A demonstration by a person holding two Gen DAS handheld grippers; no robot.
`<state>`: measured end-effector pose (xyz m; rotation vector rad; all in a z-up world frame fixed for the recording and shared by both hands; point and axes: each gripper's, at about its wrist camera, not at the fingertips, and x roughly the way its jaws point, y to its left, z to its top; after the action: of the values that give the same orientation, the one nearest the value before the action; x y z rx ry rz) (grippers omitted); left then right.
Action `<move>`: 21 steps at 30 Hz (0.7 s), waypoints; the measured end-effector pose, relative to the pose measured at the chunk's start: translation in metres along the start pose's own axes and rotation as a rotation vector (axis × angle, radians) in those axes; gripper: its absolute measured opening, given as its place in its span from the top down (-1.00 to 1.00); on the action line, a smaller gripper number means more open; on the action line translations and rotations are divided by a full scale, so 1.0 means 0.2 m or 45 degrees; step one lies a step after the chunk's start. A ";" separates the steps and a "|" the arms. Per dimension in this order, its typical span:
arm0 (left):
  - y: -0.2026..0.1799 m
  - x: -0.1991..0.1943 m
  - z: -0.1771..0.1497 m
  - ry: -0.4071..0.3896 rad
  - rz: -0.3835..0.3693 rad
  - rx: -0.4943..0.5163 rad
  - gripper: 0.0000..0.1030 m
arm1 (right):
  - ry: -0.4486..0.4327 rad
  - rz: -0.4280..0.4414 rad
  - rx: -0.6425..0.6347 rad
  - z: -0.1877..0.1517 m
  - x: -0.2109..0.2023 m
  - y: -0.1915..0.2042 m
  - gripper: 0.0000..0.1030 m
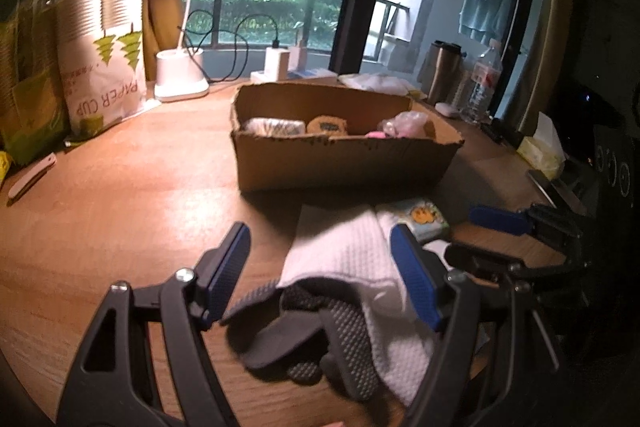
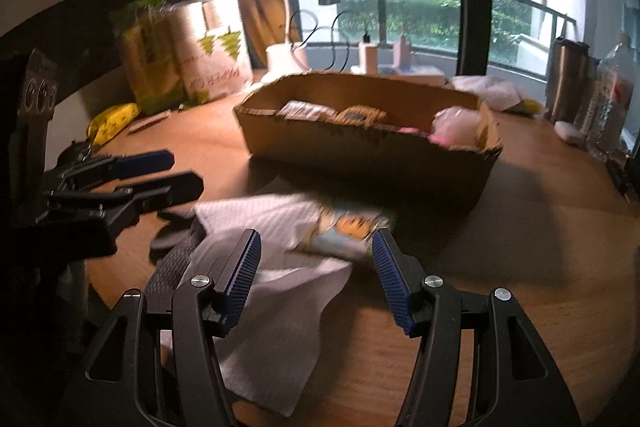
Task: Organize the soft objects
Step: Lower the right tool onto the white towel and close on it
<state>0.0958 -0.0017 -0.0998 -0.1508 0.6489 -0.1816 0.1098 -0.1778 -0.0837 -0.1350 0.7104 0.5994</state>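
A white waffle cloth lies on the wooden table, half over a grey dotted glove. Beside them is a small cartoon-printed tissue pack. My left gripper is open above the cloth and glove, its pads clear of both. My right gripper is open too, over the cloth's edge and just short of the tissue pack. Behind them, a cardboard box holds several soft items.
A paper-cup bag and a white desk lamp stand at the back left. A steel flask, a water bottle and a yellow tissue box line the right edge. A white cutter lies far left.
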 end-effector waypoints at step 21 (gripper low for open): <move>0.01 0.01 -0.05 0.046 -0.010 0.001 -0.43 | 0.144 -0.016 -0.070 -0.14 0.14 0.06 0.28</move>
<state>0.0917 -0.0003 -0.1089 -0.1495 0.6839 -0.1929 0.1041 -0.1626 -0.1226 -0.2254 0.8022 0.6027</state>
